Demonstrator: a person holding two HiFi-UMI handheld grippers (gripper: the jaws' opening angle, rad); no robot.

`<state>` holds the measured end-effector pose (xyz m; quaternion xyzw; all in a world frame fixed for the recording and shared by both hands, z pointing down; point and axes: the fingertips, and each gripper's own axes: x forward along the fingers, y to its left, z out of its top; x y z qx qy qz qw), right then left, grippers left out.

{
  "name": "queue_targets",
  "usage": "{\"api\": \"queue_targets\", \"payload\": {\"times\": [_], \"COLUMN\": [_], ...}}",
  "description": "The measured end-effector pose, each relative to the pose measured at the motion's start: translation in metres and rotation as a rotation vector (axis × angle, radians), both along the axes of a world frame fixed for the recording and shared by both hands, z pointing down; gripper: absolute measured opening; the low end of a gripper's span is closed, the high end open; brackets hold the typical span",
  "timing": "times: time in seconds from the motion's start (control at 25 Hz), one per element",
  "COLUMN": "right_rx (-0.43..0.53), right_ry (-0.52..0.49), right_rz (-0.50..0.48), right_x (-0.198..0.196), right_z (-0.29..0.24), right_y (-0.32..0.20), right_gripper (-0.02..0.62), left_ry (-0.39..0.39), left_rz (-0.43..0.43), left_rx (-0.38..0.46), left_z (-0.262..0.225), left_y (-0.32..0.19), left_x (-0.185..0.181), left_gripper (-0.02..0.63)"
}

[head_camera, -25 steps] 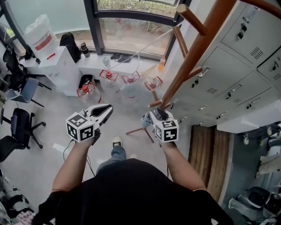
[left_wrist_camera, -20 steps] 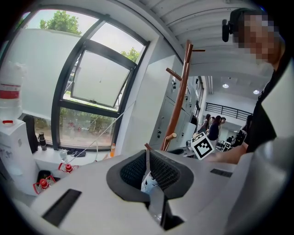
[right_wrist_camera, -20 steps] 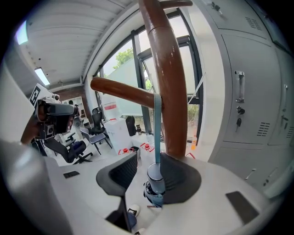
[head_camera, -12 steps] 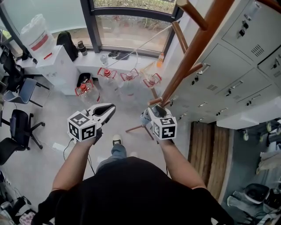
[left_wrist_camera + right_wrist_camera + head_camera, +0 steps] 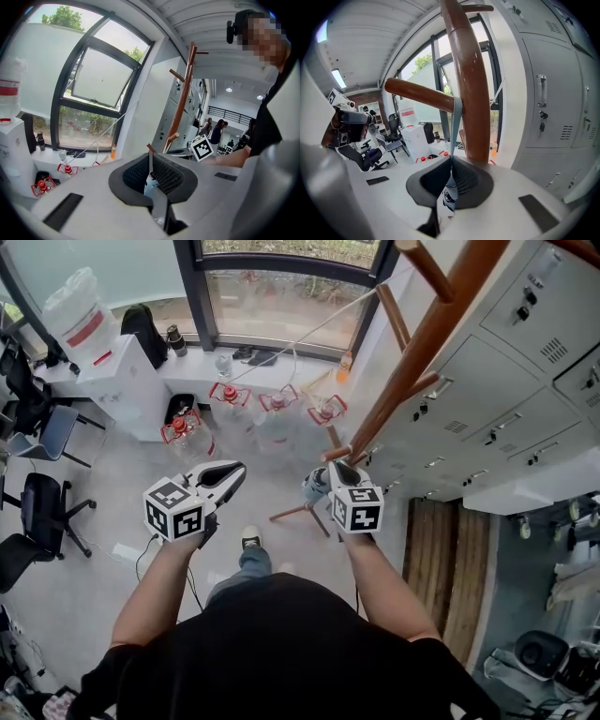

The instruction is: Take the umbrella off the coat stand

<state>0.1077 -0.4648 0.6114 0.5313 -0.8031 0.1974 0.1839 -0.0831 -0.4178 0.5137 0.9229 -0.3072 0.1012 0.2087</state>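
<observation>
My right tongs (image 5: 452, 161) are closing on the strap (image 5: 454, 126) of the umbrella (image 5: 449, 199) — it dangles at six o'clock under a peg (image 5: 417, 93) of the coat stand (image 5: 468, 93). My left tongs (image 5: 150, 164) (empty) sit pinched together.

Black short-sleeved shirt (image 5: 281, 643), blue jeans (image 5: 251, 565) and one white shoe (image 5: 249, 541) show.

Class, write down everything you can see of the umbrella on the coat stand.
The umbrella is small, looks folded and is pale blue, with a dark marking near its top. It hangs upright beside the stand's brown wooden pole by a thin blue-grey strap looped over a peg. The right gripper is closing its jaws on that strap just above the body. Its lower part is hidden behind the jaws.
</observation>
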Motion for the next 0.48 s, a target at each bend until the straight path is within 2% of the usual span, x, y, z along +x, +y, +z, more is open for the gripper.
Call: {"api": "queue_targets", "payload": {"times": [0.48], "right_rx": [-0.004], "right_ry": [-0.016], "right_rz": [-0.057], "right_x": [-0.0022], "right_z": [-0.0036], "right_y": [0.0061], "right_gripper": [0.014], "left_ry": [0.013], "left_rz": [0.014], "left_rx": [-0.001], "left_z": [-0.0005], "left_y": [-0.0012], "left_x": [-0.0012], "left_gripper": [0.041]}}
